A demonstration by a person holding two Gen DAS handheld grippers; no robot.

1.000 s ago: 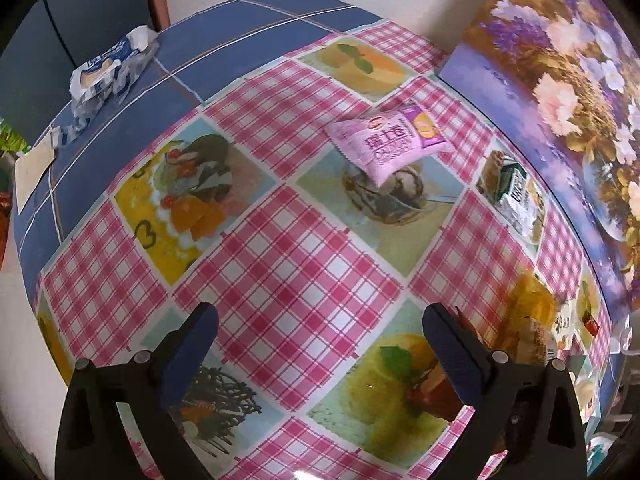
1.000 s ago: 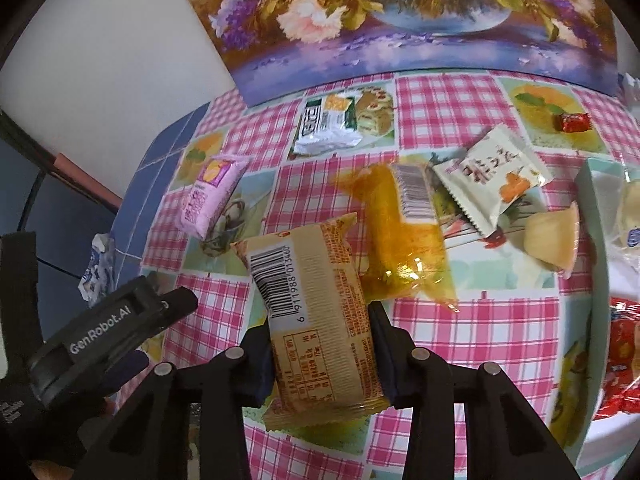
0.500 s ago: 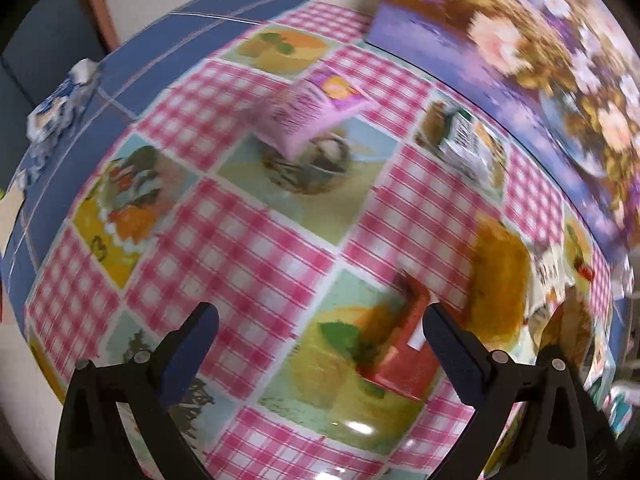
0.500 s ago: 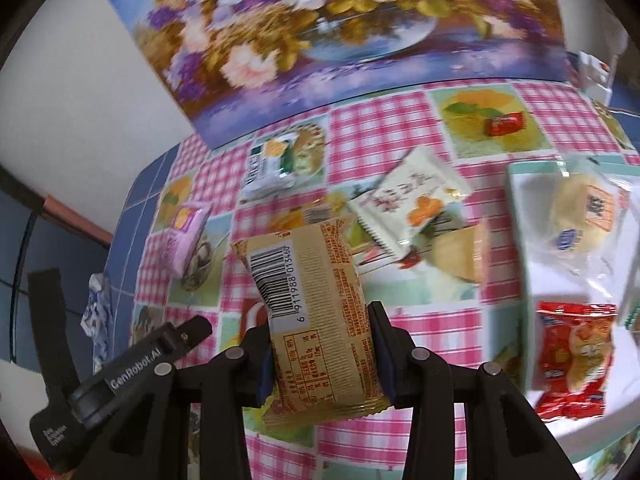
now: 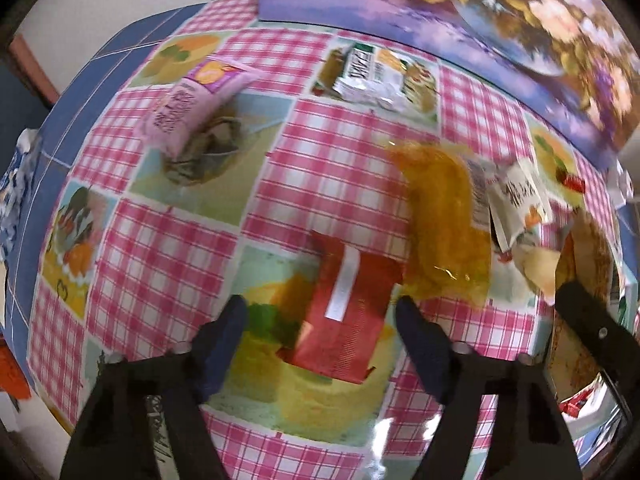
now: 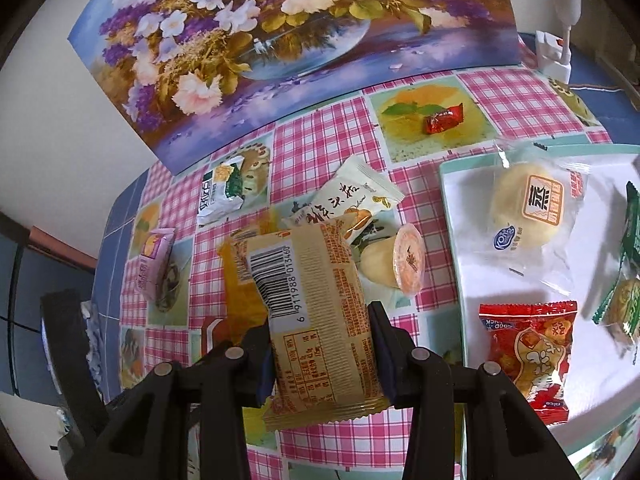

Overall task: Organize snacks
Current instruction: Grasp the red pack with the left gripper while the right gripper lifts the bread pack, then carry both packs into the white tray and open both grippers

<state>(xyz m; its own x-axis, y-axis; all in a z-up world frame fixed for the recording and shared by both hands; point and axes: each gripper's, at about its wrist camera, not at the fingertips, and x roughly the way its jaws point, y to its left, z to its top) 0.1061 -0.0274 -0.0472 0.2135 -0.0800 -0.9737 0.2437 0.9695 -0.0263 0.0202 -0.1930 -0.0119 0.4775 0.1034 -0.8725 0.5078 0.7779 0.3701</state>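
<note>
Since a second ago the left gripper (image 5: 320,316) slid from bare checked cloth to a red packet (image 5: 344,312); its jaws had just been closing but stood apart either side of it. The right gripper (image 6: 320,344) stayed clamped on the tan snack bar (image 6: 316,320), long axis toward 12 o'clock. At 3 o'clock the white tray (image 6: 472,272) held a bun (image 6: 532,216) and a red snack bag (image 6: 528,348).

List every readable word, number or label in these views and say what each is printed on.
"6 911988 013460": barcode on the tan packet.
"GOOD LUCK": top edge of the red packet.
"KONG", roughly: blue badge on the bun wrapper.
Chinese characters on the cream packet, bun label, pink packet and green-white packet: not legible to me.
Left view: blurred.
</note>
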